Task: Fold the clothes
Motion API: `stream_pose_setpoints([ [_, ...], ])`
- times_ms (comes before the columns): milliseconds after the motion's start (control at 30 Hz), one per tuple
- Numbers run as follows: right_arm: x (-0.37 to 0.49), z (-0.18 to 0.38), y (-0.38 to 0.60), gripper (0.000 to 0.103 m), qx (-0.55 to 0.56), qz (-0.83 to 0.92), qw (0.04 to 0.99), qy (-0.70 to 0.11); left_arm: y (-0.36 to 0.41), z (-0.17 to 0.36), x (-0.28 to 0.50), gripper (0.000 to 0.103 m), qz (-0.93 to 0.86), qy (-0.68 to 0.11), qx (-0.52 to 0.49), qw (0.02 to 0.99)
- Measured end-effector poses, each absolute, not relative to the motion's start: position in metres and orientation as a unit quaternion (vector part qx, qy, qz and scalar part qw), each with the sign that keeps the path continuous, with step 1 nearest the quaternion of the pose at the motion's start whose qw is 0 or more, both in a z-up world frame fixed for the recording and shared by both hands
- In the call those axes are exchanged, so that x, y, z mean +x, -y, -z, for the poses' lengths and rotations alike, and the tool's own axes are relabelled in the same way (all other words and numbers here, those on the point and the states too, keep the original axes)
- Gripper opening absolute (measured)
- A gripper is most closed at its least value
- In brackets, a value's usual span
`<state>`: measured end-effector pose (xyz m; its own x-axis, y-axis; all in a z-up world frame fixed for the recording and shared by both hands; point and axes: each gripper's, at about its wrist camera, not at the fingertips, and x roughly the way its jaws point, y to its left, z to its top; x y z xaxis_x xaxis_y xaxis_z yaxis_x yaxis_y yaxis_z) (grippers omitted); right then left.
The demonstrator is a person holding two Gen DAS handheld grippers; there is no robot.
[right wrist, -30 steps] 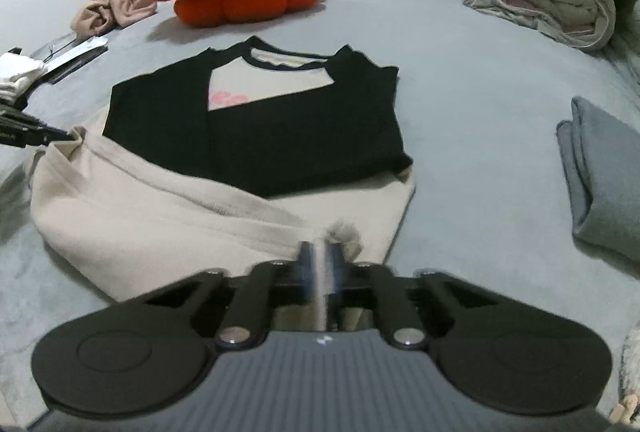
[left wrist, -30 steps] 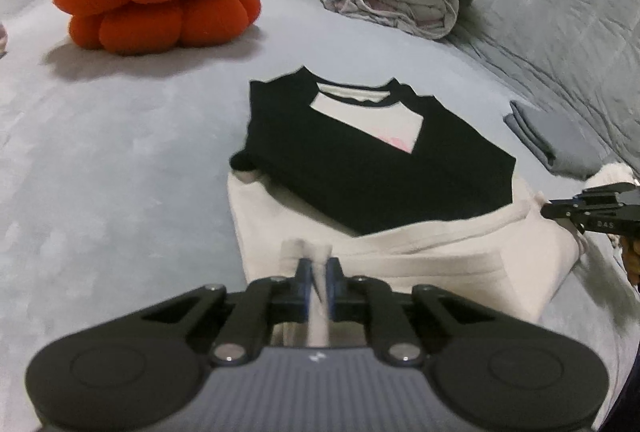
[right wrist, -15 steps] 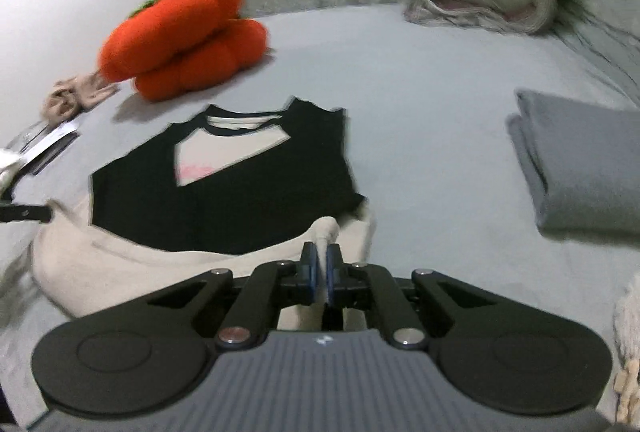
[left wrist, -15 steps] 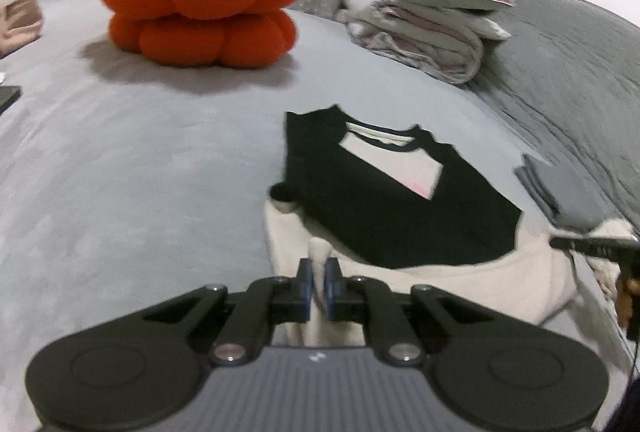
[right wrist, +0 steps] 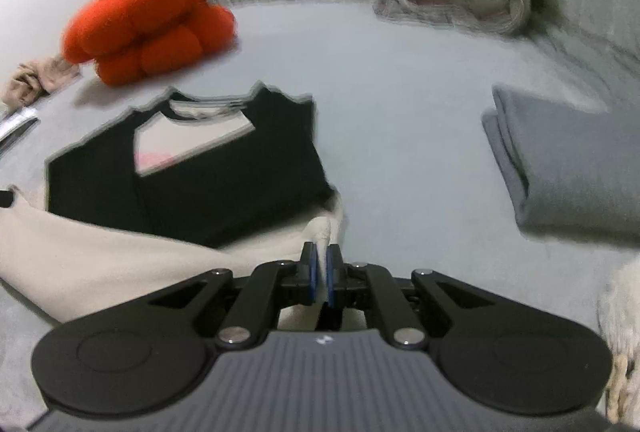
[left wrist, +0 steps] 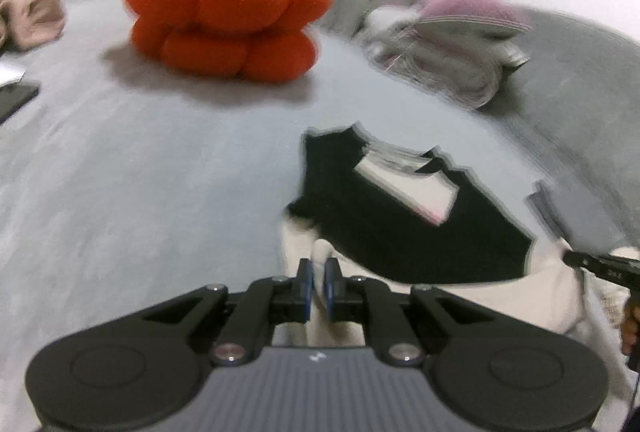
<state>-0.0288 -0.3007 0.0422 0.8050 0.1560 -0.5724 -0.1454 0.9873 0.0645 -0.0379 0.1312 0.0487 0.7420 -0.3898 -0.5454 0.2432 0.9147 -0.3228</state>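
Left to right. Left tool (left wrist: 317, 283): jaws clamped on a pinch of cream hem at the near-left corner of the shirt (left wrist: 404, 228). Right tool (right wrist: 320, 274): same, clamped on the near-right hem corner, cream cloth bunched between the pads.

Change over the last second: both views now sit higher and tilted up. A second ago the cream lower half filled the foreground under each tool; now most of it hangs close under the jaws and the black upper part looks smaller and further off. The pumpkin cushion (left wrist: 226, 6) and blanket pile (left wrist: 452, 44) have slid toward frame centre. Both frames are motion-smeared. Grip unchanged on both sides.

My read: hem is lifted clear of the bed (left wrist: 140, 168) and the bottom-to-top fold is starting. Next is carrying the hem forward over the black sleeves toward the collar.

Shirt location: mid-bed, front of the cushion, left of the folded grey cloth (right wrist: 568, 156), well apart from both.

Orientation: collar points away from the person, toward the cushion and curtain; hem toward the tools. Long axis runs near-to-far, hem to collar. Sleeves already folded in across the chest, leaving a cream wedge with a pink mark showing. The hem edge spans tool to tool, crosswise; I cannot tell if it is taut.
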Motion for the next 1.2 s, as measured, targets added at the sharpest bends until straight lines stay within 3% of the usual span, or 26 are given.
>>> stream_pose_setpoints([
  [100,-0.041,-0.054,0.304,0.005,0.016,-0.087,0.957,-0.275,-0.136,-0.049,-0.036,0.007,0.165,-0.318,-0.125,0.925],
  [333,-0.015,-0.019,0.291,0.008,-0.034,-0.059,0.929,-0.364,-0.118,-0.024,-0.022,0.008,0.131,-0.371,-0.094,0.914],
  [500,-0.018,-0.022,0.295,0.043,-0.015,-0.075,0.926,-0.371,-0.124,-0.025,-0.024,0.01,0.128,-0.369,-0.099,0.915],
  [533,-0.019,-0.022,0.299,0.044,-0.011,-0.073,0.926,-0.371,-0.125,-0.025,-0.025,0.01,0.127,-0.369,-0.1,0.915],
  [733,-0.011,-0.018,0.295,0.043,-0.004,-0.091,0.924,-0.371,-0.123,-0.025,-0.025,0.01,0.129,-0.367,-0.101,0.916],
  [767,-0.011,-0.017,0.295,0.038,-0.007,-0.089,0.924,-0.372,-0.123,-0.026,-0.025,0.01,0.127,-0.366,-0.1,0.916],
  [800,-0.01,-0.016,0.294,0.017,-0.01,-0.087,0.925,-0.37,-0.123,-0.026,-0.026,0.009,0.126,-0.364,-0.1,0.917],
  [833,-0.011,-0.018,0.295,0.01,-0.011,-0.084,0.927,-0.366,-0.124,-0.028,-0.026,0.009,0.125,-0.361,-0.101,0.919],
  [1000,-0.022,-0.032,0.298,0.006,-0.013,-0.068,0.94,-0.334,-0.131,-0.039,-0.032,0.003,0.103,-0.338,-0.101,0.93],
  [1200,-0.021,-0.036,0.292,0.006,-0.025,-0.067,0.945,-0.32,-0.136,-0.043,-0.027,0.005,0.141,-0.341,-0.132,0.92],
])
